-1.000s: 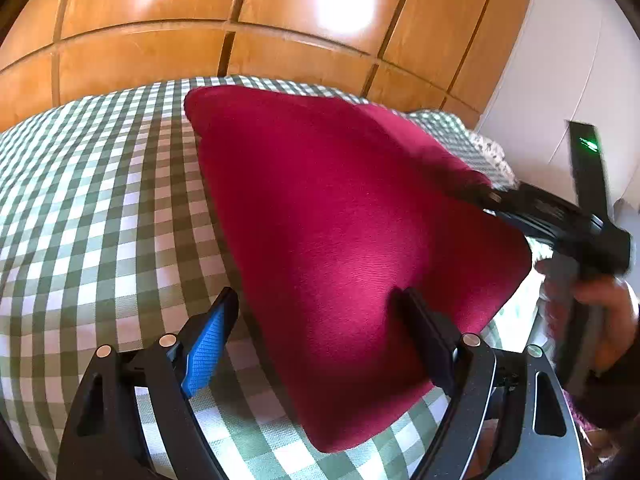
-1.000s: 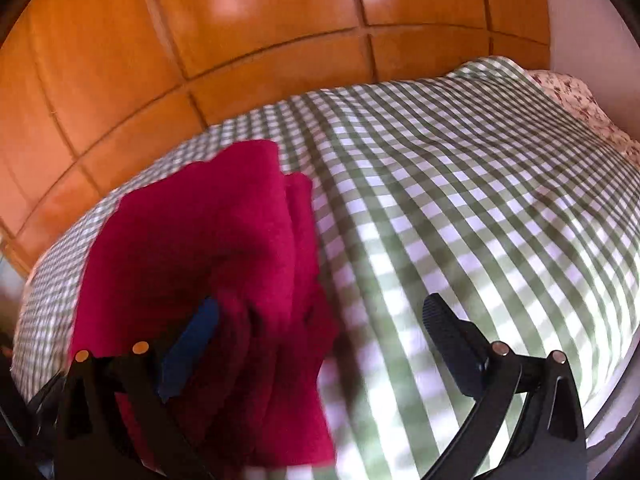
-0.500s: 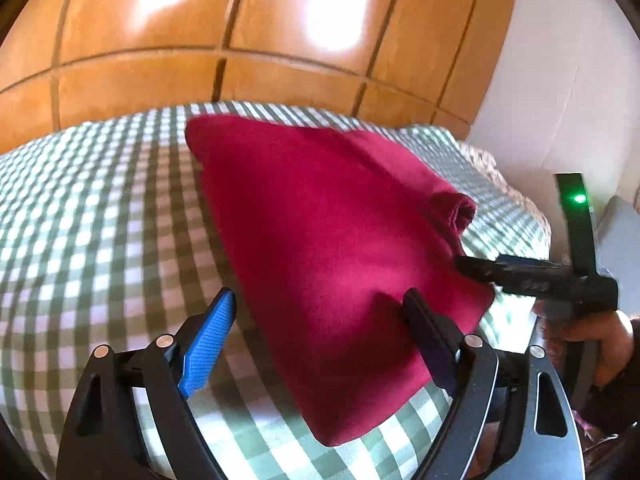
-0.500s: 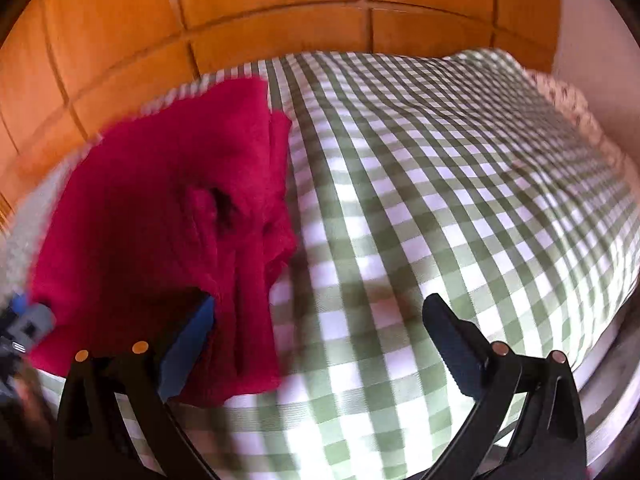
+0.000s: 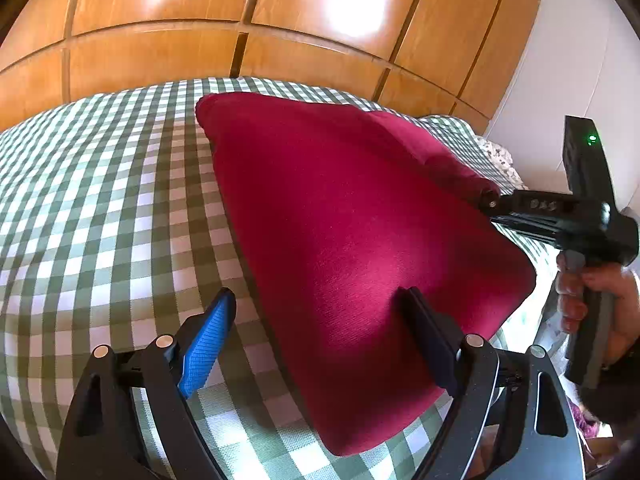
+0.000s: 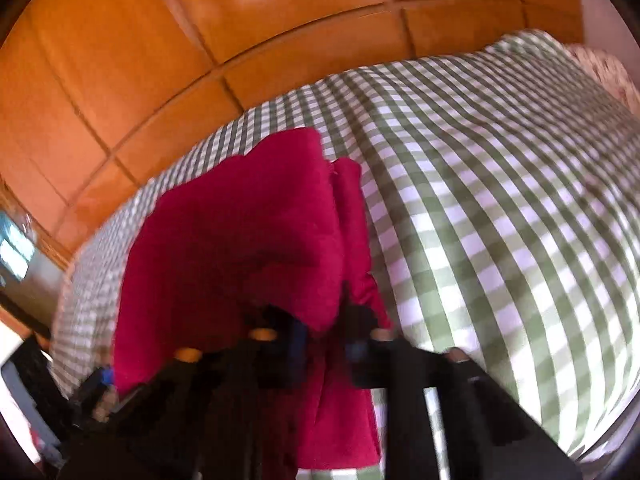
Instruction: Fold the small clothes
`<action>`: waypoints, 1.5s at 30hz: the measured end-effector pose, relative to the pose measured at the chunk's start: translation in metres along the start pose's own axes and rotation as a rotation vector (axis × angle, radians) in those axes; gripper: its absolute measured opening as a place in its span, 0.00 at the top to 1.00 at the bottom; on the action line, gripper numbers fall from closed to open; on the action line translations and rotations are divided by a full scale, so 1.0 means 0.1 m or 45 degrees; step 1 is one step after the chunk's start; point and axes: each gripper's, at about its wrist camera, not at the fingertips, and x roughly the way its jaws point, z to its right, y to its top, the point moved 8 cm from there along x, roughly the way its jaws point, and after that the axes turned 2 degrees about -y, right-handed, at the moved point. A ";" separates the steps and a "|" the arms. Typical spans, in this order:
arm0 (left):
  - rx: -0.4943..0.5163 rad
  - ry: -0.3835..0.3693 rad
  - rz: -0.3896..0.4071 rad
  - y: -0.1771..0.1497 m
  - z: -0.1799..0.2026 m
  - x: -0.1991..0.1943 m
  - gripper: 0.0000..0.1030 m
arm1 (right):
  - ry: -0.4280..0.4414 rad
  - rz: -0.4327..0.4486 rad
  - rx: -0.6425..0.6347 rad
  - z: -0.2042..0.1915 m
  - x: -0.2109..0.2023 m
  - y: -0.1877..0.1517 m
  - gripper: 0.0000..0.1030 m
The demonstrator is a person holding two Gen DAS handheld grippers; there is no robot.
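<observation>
A dark red folded garment (image 5: 352,232) lies on the green-and-white checked bedspread (image 5: 100,208). My left gripper (image 5: 320,320) is open, its fingers spread over the garment's near left edge, and holds nothing. My right gripper (image 6: 324,320) is shut on the garment's right edge (image 6: 332,280), where folded layers bunch between the pads. In the left wrist view the right gripper (image 5: 490,200) pinches the garment's rolled far-right edge. The right wrist view is blurred.
A wooden panelled headboard (image 5: 240,20) rises behind the bed. A white wall (image 5: 560,60) stands to the right. A floral pillow (image 5: 496,156) lies at the bed's far right corner. The person's hand (image 5: 592,300) holds the right gripper's handle.
My right gripper was open beside the garment; it has closed on the garment's right edge. My left gripper has stayed open over the near edge.
</observation>
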 end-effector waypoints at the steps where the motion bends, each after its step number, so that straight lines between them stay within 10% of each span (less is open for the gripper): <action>1: 0.001 0.000 -0.001 -0.01 0.02 0.00 0.18 | -0.012 0.013 0.012 0.05 0.02 0.03 0.93; 6: -0.007 -0.028 -0.043 -0.06 0.06 0.08 0.14 | 0.047 -0.056 0.217 0.33 0.31 0.07 0.93; 13: -0.021 -0.049 0.056 0.06 0.04 -0.08 0.14 | 0.017 -0.031 0.036 0.22 0.02 -0.11 0.85; 15: -0.074 -0.081 0.100 0.16 -0.01 -0.15 0.14 | 0.037 -0.015 0.019 0.20 -0.09 -0.15 0.68; 17: -0.153 -0.092 0.106 0.24 -0.12 -0.15 0.14 | 0.105 0.010 0.080 0.22 -0.20 -0.15 0.21; 18: -0.194 -0.096 0.098 0.26 -0.17 -0.14 0.14 | 0.153 0.017 0.127 0.23 -0.24 -0.15 0.17; 26: -0.517 -0.233 -0.019 0.19 -0.47 0.05 0.14 | 0.240 -0.132 0.319 0.27 -0.01 -0.19 0.12; 45: -0.404 -0.398 -0.190 0.33 -0.11 0.44 0.12 | 0.183 -0.171 0.131 -0.03 0.27 -0.13 0.05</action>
